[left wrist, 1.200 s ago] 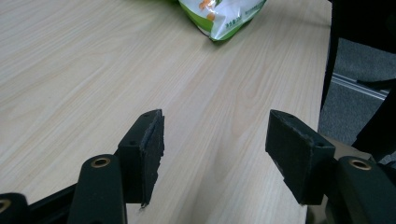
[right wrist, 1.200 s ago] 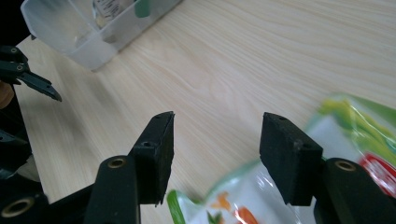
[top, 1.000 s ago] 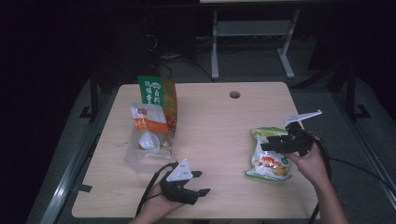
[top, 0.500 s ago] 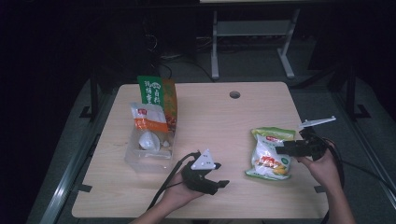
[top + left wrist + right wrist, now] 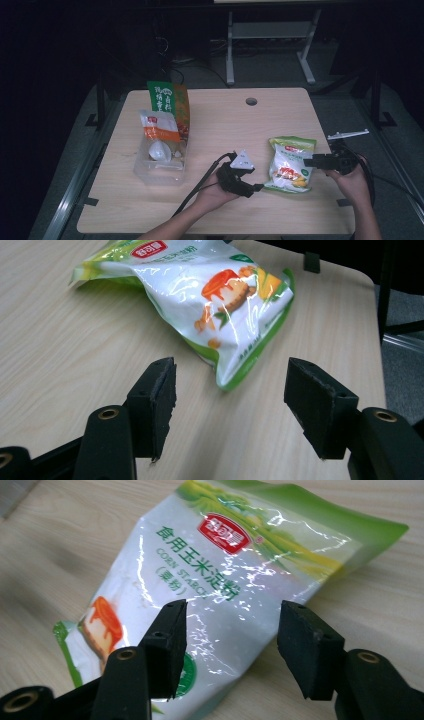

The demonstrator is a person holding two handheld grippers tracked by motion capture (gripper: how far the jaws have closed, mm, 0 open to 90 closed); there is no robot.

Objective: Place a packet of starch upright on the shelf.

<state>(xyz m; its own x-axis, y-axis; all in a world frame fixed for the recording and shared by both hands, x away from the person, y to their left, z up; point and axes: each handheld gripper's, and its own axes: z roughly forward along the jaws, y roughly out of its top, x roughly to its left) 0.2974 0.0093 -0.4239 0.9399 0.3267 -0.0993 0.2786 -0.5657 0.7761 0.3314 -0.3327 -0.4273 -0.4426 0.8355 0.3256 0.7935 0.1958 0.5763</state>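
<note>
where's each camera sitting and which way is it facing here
High view: above the person's side, looking forward and down on the table; both forearms, left gripper and right gripper show.
Left gripper view: rides the left gripper, looking along its open jaws at a corner of the corn starch bag.
Right gripper view: rides the right gripper, looking over its open jaws at the bag's printed front.
Shared: all three show the bag and the tabletop.

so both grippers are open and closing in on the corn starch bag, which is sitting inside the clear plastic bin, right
Not quite. The corn starch bag lies flat on the bare table, apart from the clear plastic bin, as the high view shows. The left gripper and right gripper are indeed open beside it.
</note>
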